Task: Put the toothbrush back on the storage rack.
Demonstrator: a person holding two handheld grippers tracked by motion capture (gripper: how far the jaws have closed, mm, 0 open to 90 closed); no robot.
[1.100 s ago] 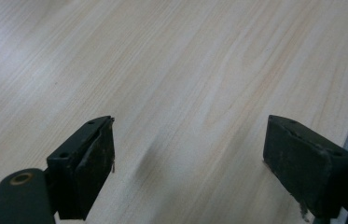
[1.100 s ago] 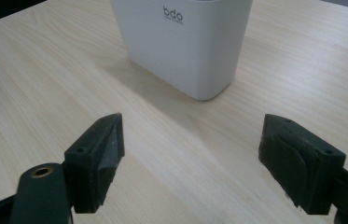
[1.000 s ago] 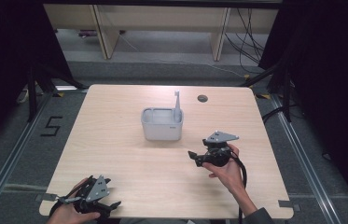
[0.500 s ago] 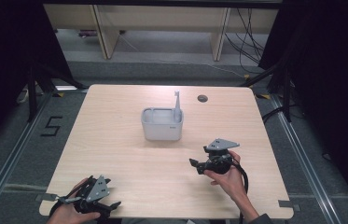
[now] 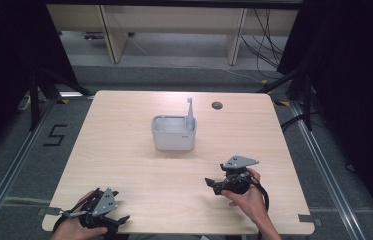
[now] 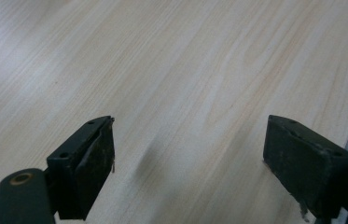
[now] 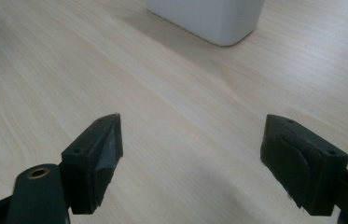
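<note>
High view shows the desk, pale wood, with a white bin standing near its middle and a thin grey stick rising upright from the bin's right end; a small dark grommet sits in the desk farther back. The right hand-held gripper hovers low over the desk, nearer the person and to the right of the bin, well apart from it, jaws spread and empty; in the right gripper view the bin's rounded corner lies ahead between the open jaws. The left hand-held gripper rests at the near left corner, jaws likewise apart with nothing between them, bare wood ahead of it. I judge the work centres on the bin and stick, with the right hand best placed. To do it well, square the jaws to the stick, approach level, and close gently so the light bin does not slide or tip.
</note>
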